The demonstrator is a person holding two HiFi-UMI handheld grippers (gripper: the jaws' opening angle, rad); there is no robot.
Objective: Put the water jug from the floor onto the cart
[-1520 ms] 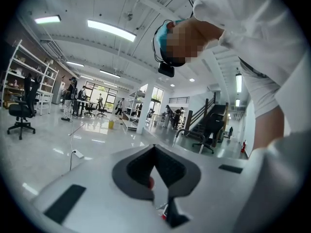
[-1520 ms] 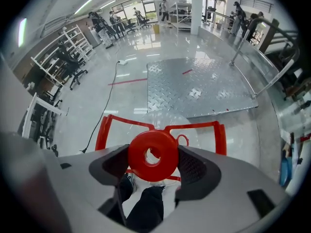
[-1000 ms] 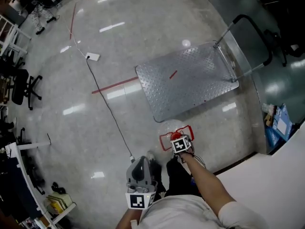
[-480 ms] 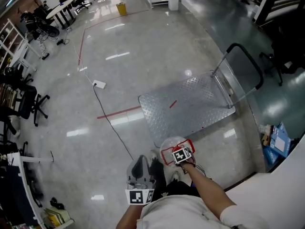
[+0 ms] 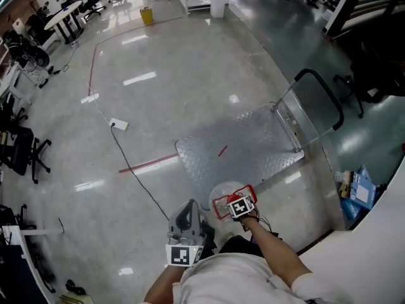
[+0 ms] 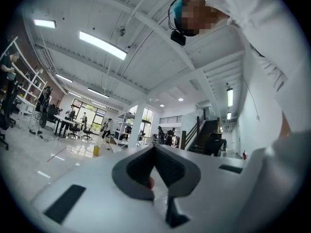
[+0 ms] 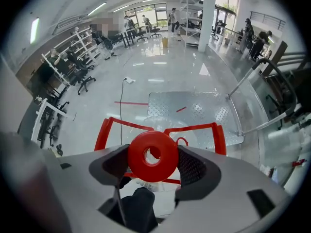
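A white power strip (image 5: 119, 124) lies on the glossy floor (image 5: 177, 75) at the left, and a dark cable (image 5: 134, 173) is trailed from it toward the person's feet, across a strip of red tape (image 5: 149, 164). The left gripper (image 5: 186, 219) is held close to the body and pointed up at the ceiling; its jaws are seen brought together, with nothing caught between them. Just to its right, the water jug (image 5: 221, 194), clear with a red carrying frame, is found at the near edge of the cart (image 5: 253, 138), short of the deck; whether it rests on the floor or is lifted cannot be told. The right gripper (image 5: 235, 202) is clamped from above on the jug's round red cap (image 7: 152, 156), with one jaw pressed to each side. The cart's ribbed metal deck is marked by a short red stripe, and its black push handle (image 5: 329, 97) stands at the far right end. A blue carton (image 5: 362, 192) is seen on the floor farther right.
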